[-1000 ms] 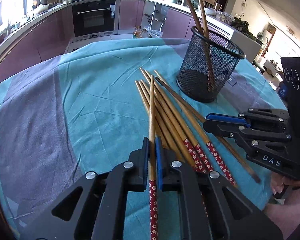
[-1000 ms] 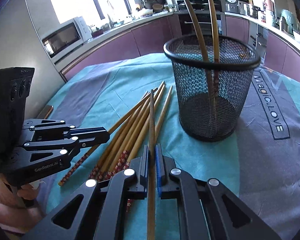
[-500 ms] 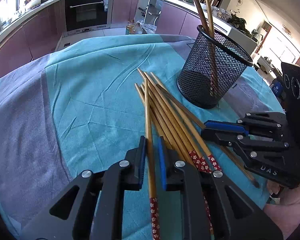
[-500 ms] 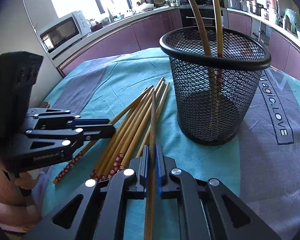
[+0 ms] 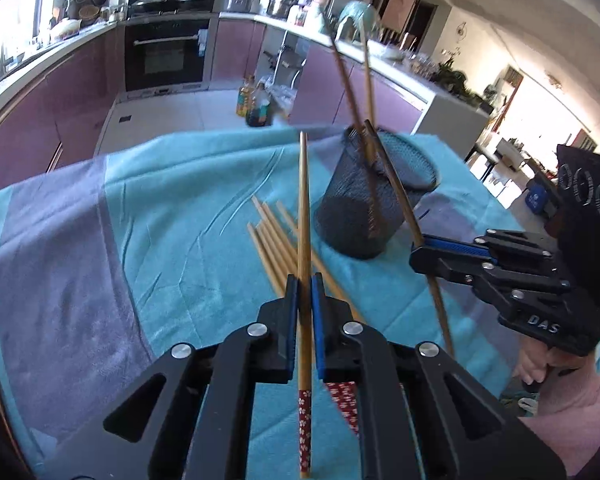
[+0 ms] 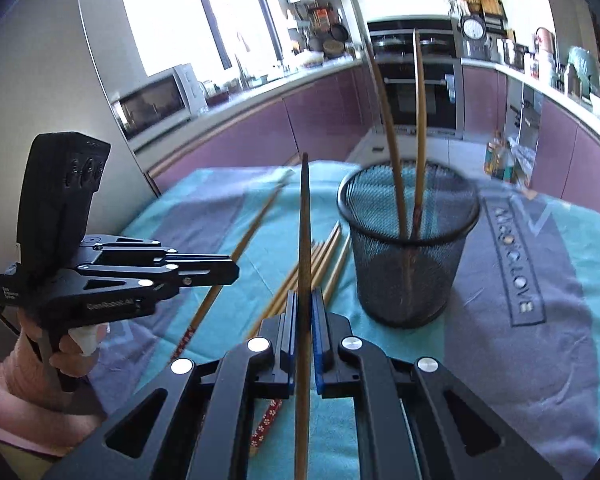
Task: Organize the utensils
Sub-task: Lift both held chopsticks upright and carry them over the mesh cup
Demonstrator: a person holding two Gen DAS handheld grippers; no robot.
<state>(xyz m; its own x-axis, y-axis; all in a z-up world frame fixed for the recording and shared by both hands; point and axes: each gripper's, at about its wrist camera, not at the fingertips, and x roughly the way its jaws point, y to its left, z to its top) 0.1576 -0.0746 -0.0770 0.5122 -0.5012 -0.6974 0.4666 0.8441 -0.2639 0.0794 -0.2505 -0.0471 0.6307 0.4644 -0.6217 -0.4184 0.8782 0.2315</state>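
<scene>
left fingers: my left gripper [image 5: 305, 280] is clamped tight on one chopstick [image 5: 304, 220], blue pads squeezing it about mid-shaft. The red flower-print end sticks back toward me and the bare tip points up and away, clear of the cloth.

right fingers: same deal, my right gripper [image 6: 305, 294] is pinched shut on a darker chopstick [image 6: 305, 232], plain wood, tip angled up toward the kitchen.

each other: from the left cam the right gripper [image 5: 420, 254] sits off to the side, just beside the cup, with its stick slanting across the cup's front. From the right cam the left gripper [image 6: 230, 270] is off to the other side, its stick poking out past the tips.

loose chopsticks: a bundle [image 5: 274, 240] is lying flat on the cloth between the two grippers, fanned out a bit, near the cup's base.

mesh cup: black wire cup [image 6: 408, 256] standing upright, with two chopsticks [image 6: 396, 160] leaning inside it.

desk: covered by a teal and grey cloth [image 5: 160, 216], a bit wrinkled.
</scene>
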